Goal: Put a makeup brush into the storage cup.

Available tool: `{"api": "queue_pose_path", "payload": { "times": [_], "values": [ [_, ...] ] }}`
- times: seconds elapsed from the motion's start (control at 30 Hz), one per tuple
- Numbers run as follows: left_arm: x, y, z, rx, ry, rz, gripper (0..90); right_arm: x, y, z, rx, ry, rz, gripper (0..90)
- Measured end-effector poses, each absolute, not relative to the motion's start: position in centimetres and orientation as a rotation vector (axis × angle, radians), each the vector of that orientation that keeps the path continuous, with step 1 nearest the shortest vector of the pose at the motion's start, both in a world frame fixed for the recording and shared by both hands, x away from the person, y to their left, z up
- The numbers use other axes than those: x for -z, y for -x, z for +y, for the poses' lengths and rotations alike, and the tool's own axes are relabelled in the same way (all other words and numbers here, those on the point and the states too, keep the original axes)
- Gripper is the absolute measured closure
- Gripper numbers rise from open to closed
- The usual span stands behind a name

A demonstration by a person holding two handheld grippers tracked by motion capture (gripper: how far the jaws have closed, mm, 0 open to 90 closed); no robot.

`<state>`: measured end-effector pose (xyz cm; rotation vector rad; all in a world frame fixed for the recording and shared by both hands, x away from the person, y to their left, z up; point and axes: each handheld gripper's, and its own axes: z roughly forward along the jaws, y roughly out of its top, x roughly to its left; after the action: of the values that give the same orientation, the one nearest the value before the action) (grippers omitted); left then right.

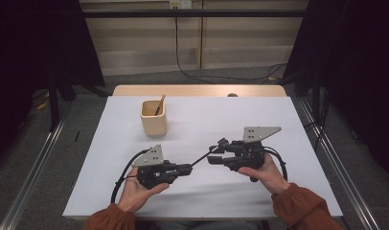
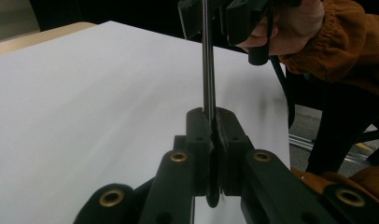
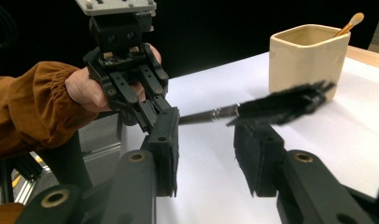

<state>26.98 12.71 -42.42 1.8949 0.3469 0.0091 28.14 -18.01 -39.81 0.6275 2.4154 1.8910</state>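
Note:
My left gripper (image 1: 187, 167) is shut on the thin dark handle of a brush (image 1: 204, 156), which slants up and to the right. In the left gripper view the jaws (image 2: 211, 116) pinch the handle (image 2: 207, 70) near its end. The brush's black bristle head (image 3: 281, 105) lies just beyond the tips of my right gripper (image 3: 208, 135), whose jaws stand apart with nothing pressed between the pads. In the high view the right gripper (image 1: 216, 154) faces left, tip to tip with the left one (image 3: 171, 114).
A cream square cup (image 1: 153, 120) with a wooden stick (image 1: 160, 104) in it stands at the back left of the white table (image 1: 259, 115). The cup (image 3: 304, 60) sits behind the brush head in the right gripper view. The table's front edge runs just below both hands.

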Motion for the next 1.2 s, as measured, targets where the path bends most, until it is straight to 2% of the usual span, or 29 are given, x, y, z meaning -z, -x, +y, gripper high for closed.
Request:
{"api": "queue_pose_path", "payload": {
  "times": [0.17, 0.33, 0.43, 1.2],
  "values": [
    [42.7, -26.9, 12.6, -0.004, -1.905, 0.341, 85.5, 39.9, -28.1, -17.9, -1.89, -0.613, 2.431, 69.2],
    [42.9, -26.9, 12.4, -0.003, -1.915, 0.336, 85.5, 39.9, -28.2, -18.0, -1.917, -0.623, 2.427, 70.9],
    [43.0, -26.9, 12.2, 0.003, -1.92, 0.328, 85.5, 39.9, -28.2, -18.0, -1.926, -0.628, 2.428, 74.7],
    [43.7, -27.2, 11.5, -0.03, -1.943, 0.339, 83.0, 39.7, -28.4, -17.7, -2.033, -0.638, 2.428, 84.7]
  ]
}}
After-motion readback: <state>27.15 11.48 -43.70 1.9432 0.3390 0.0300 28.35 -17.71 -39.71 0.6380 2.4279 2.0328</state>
